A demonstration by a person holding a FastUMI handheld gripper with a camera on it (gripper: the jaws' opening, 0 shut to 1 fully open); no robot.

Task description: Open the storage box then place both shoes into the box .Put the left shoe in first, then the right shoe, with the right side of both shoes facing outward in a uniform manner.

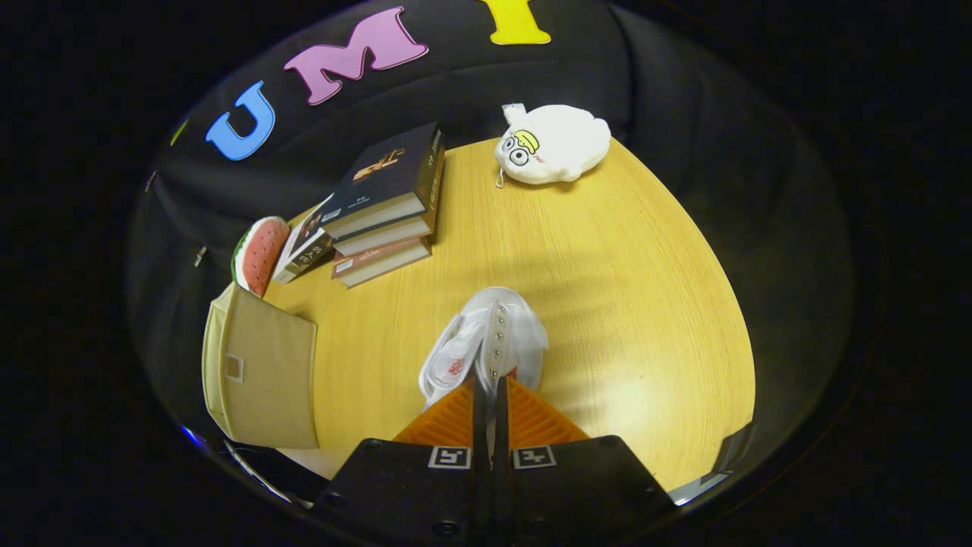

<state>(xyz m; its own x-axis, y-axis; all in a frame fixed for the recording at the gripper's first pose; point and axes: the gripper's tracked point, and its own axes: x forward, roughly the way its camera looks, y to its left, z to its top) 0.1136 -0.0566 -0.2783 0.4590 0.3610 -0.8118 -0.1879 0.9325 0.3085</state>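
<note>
Gripper view: the gripper (490,387) has its fingers nearly pressed together, pinching the collar edge of a white lace-up canvas shoe (486,346) that hangs over the round yellow wooden table (623,289). Taking that shoe as landmark, the beige fabric storage box (258,372) sits to its left at the table's edge, well apart. To do this well, I judge: keep the pinch firm, carry the shoe leftward, and lower it with its right side outward.
</note>
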